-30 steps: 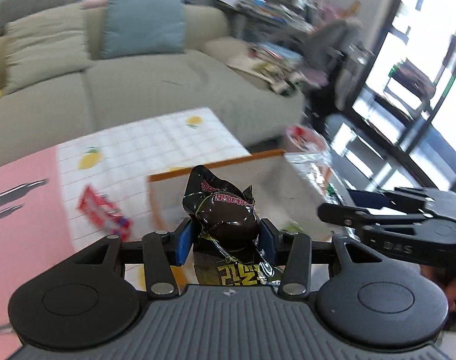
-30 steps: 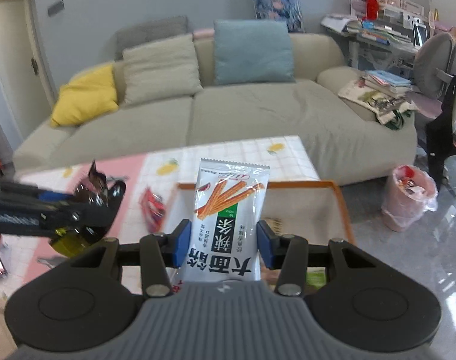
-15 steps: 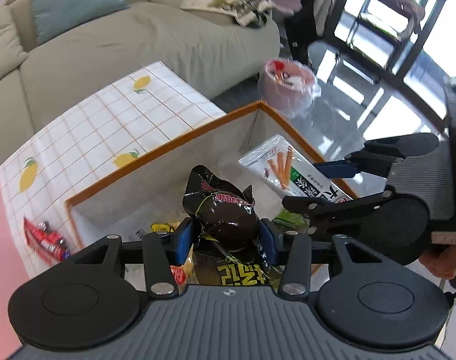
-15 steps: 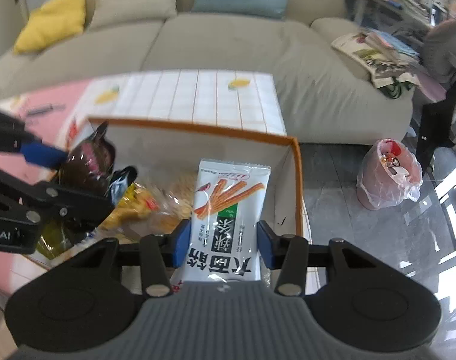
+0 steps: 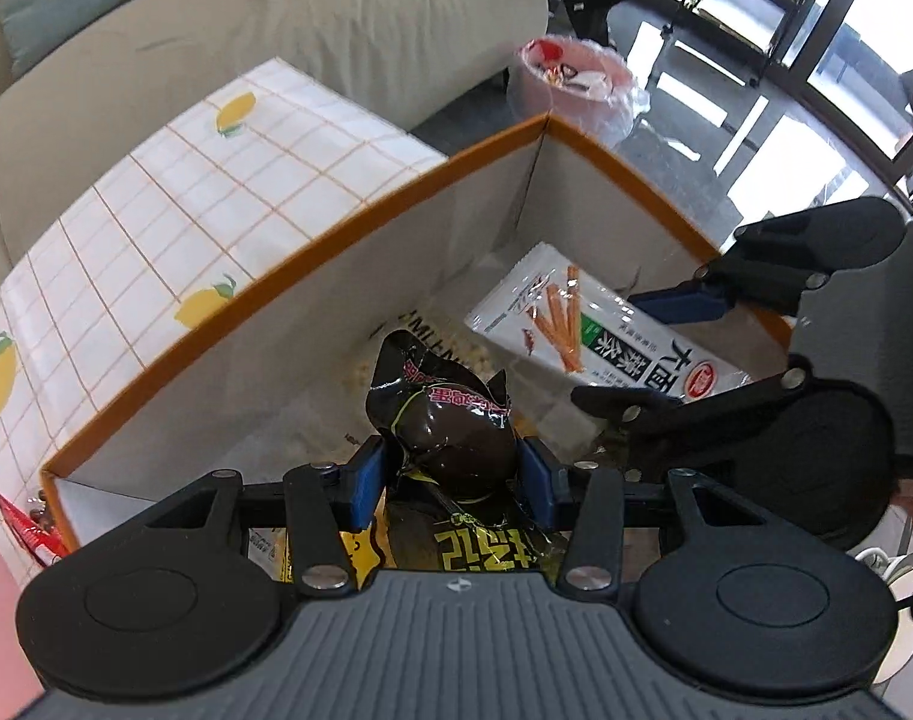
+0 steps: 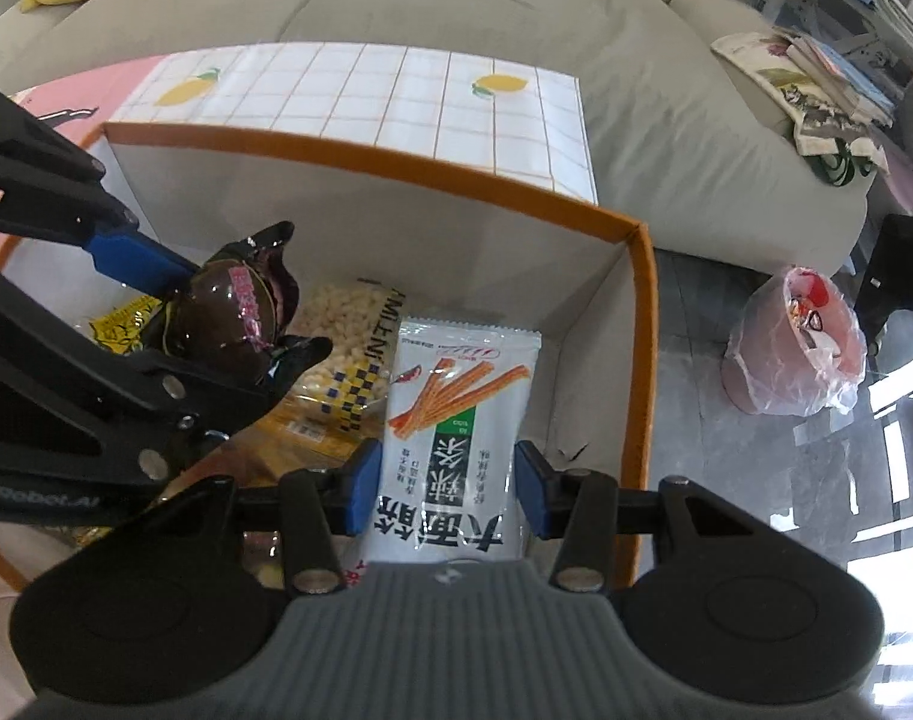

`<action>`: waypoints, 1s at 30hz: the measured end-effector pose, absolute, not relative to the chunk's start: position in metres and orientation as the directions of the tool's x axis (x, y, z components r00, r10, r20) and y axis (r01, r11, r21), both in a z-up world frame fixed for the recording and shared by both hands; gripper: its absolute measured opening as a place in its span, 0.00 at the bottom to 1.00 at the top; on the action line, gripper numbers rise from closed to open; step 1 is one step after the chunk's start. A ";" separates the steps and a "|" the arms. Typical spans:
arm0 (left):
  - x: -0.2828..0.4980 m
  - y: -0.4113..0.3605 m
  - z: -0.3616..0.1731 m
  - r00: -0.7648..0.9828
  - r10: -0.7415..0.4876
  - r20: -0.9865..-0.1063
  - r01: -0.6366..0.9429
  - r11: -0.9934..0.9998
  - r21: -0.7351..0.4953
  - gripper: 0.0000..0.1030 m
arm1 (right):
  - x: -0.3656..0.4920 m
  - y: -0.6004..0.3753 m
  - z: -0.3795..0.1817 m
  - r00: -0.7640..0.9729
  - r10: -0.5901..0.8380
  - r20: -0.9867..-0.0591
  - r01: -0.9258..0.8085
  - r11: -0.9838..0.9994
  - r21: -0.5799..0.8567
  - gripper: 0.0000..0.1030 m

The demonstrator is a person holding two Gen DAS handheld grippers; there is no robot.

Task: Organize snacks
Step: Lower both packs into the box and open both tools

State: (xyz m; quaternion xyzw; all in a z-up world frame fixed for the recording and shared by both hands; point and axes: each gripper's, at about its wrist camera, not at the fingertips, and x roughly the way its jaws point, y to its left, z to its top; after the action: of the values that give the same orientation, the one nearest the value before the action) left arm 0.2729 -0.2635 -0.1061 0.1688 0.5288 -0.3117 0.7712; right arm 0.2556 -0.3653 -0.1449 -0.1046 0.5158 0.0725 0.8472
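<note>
Snacks: one dark brown packet between the opening left tool; one white breadstick bag gripped by the right tool; both over one orange-rimmed box.

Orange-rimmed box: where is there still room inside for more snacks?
In the orange-rimmed cardboard box, bare floor shows along the right wall, beside the white noodle-stick packet. The left side is crowded: popcorn bag, yellow packet and others.

Dark snack packet and white stick-snack bag inside orange-rimmed box.
</note>
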 end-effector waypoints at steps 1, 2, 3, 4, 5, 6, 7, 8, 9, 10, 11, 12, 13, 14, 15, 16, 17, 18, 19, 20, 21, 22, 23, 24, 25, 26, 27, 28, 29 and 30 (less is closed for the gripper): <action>0.274 -0.263 -0.109 0.244 -0.297 -0.923 0.660 0.748 -0.066 0.54 | 0.255 -0.365 -0.147 0.454 0.016 -0.891 -0.231 0.968 -0.101 0.45; 0.276 -0.264 -0.111 0.240 -0.290 -0.926 0.660 0.748 -0.063 0.54 | 0.256 -0.365 -0.149 0.450 0.016 -0.893 -0.231 0.968 -0.099 0.45; 0.276 -0.264 -0.114 0.238 -0.283 -0.929 0.659 0.750 -0.060 0.55 | 0.257 -0.365 -0.151 0.445 0.015 -0.895 -0.231 0.968 -0.099 0.46; 0.277 -0.263 -0.115 0.239 -0.274 -0.931 0.654 0.755 -0.055 0.55 | 0.257 -0.364 -0.153 0.445 0.007 -0.896 -0.234 0.966 -0.109 0.46; 0.277 -0.263 -0.117 0.243 -0.269 -0.932 0.650 0.758 -0.049 0.55 | 0.257 -0.363 -0.154 0.450 -0.001 -0.893 -0.244 0.962 -0.124 0.46; 0.277 -0.263 -0.117 0.247 -0.268 -0.931 0.650 0.758 -0.046 0.56 | 0.258 -0.361 -0.155 0.449 -0.005 -0.893 -0.253 0.958 -0.132 0.46; 0.277 -0.262 -0.118 0.247 -0.270 -0.931 0.650 0.759 -0.048 0.57 | 0.258 -0.359 -0.155 0.449 -0.010 -0.893 -0.257 0.956 -0.140 0.46; 0.277 -0.261 -0.117 0.246 -0.270 -0.931 0.649 0.759 -0.049 0.57 | 0.259 -0.359 -0.155 0.449 -0.016 -0.893 -0.258 0.955 -0.147 0.46; 0.278 -0.261 -0.118 0.244 -0.269 -0.932 0.648 0.760 -0.049 0.61 | 0.259 -0.359 -0.156 0.448 -0.019 -0.894 -0.260 0.954 -0.151 0.47; 0.278 -0.260 -0.117 0.250 -0.268 -0.930 0.648 0.761 -0.045 0.64 | 0.259 -0.358 -0.156 0.448 -0.022 -0.894 -0.263 0.952 -0.155 0.46; 0.278 -0.261 -0.115 0.258 -0.273 -0.927 0.649 0.759 -0.043 0.65 | 0.260 -0.358 -0.156 0.447 -0.024 -0.894 -0.263 0.952 -0.157 0.46; 0.278 -0.260 -0.113 0.260 -0.277 -0.925 0.651 0.757 -0.044 0.67 | 0.260 -0.358 -0.155 0.447 -0.024 -0.894 -0.262 0.952 -0.156 0.47; 0.278 -0.260 -0.112 0.262 -0.279 -0.924 0.651 0.758 -0.044 0.70 | 0.260 -0.359 -0.155 0.444 -0.025 -0.896 -0.258 0.954 -0.154 0.47; 0.278 -0.259 -0.109 0.267 -0.282 -0.922 0.651 0.758 -0.044 0.71 | 0.261 -0.359 -0.155 0.443 -0.025 -0.896 -0.256 0.954 -0.154 0.48; 0.278 -0.258 -0.107 0.271 -0.284 -0.920 0.651 0.758 -0.042 0.71 | 0.262 -0.359 -0.155 0.444 -0.029 -0.895 -0.254 0.955 -0.157 0.49; 0.277 -0.256 -0.104 0.275 -0.284 -0.919 0.650 0.759 -0.040 0.71 | 0.261 -0.358 -0.153 0.448 -0.033 -0.894 -0.251 0.954 -0.161 0.50; 0.276 -0.255 -0.101 0.278 -0.286 -0.917 0.651 0.758 -0.039 0.71 | 0.260 -0.357 -0.152 0.450 -0.032 -0.893 -0.250 0.955 -0.160 0.50; 0.274 -0.253 -0.097 0.282 -0.288 -0.915 0.653 0.757 -0.037 0.71 | 0.259 -0.357 -0.150 0.451 -0.029 -0.892 -0.249 0.956 -0.157 0.51; 0.272 -0.252 -0.094 0.288 -0.290 -0.913 0.653 0.756 -0.034 0.71 | 0.259 -0.357 -0.148 0.452 -0.026 -0.891 -0.248 0.957 -0.153 0.53; 0.270 -0.251 -0.091 0.292 -0.291 -0.911 0.655 0.755 -0.031 0.71 | 0.258 -0.357 -0.145 0.456 -0.024 -0.890 -0.244 0.958 -0.151 0.54; 0.269 -0.250 -0.088 0.295 -0.288 -0.911 0.655 0.755 -0.027 0.71 | 0.257 -0.356 -0.143 0.458 -0.023 -0.889 -0.241 0.959 -0.148 0.55; 0.267 -0.249 -0.084 0.301 -0.282 -0.911 0.654 0.756 -0.019 0.71 | 0.256 -0.356 -0.141 0.458 -0.021 -0.889 -0.237 0.961 -0.145 0.56; 0.265 -0.248 -0.081 0.307 -0.274 -0.911 0.651 0.759 -0.009 0.71 | 0.255 -0.355 -0.138 0.457 -0.021 -0.889 -0.232 0.962 -0.142 0.57; 0.264 -0.247 -0.077 0.314 -0.264 -0.912 0.646 0.763 0.001 0.71 | 0.254 -0.355 -0.136 0.456 -0.024 -0.890 -0.225 0.964 -0.141 0.58; 0.262 -0.246 -0.073 0.323 -0.259 -0.910 0.643 0.766 0.010 0.71 | 0.253 -0.355 -0.133 0.457 -0.027 -0.889 -0.216 0.966 -0.140 0.59; 0.259 -0.244 -0.069 0.328 -0.259 -0.909 0.642 0.766 0.013 0.71 | 0.251 -0.354 -0.131 0.458 -0.030 -0.889 -0.207 0.968 -0.140 0.60; 0.257 -0.241 -0.065 0.332 -0.260 -0.907 0.641 0.767 0.015 0.71 | 0.250 -0.354 -0.128 0.459 -0.032 -0.888 -0.198 0.971 -0.137 0.61; 0.256 -0.239 -0.060 0.337 -0.261 -0.905 0.640 0.768 0.016 0.71 | 0.248 -0.353 -0.124 0.462 -0.031 -0.886 -0.189 0.973 -0.133 0.61; 0.254 -0.237 -0.056 0.342 -0.263 -0.902 0.639 0.769 0.018 0.71 | 0.246 -0.352 -0.121 0.464 -0.031 -0.885 -0.181 0.975 -0.129 0.61; 0.251 -0.234 -0.051 0.347 -0.266 -0.899 0.639 0.769 0.019 0.71 | 0.244 -0.352 -0.117 0.464 -0.030 -0.885 -0.173 0.977 -0.124 0.62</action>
State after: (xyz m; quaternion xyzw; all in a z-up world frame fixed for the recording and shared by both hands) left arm 0.2512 -0.2339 -0.0509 0.1875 0.4963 -0.2831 0.7989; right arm 0.2442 -0.3516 -0.1172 -0.0983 0.5160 0.0420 0.8499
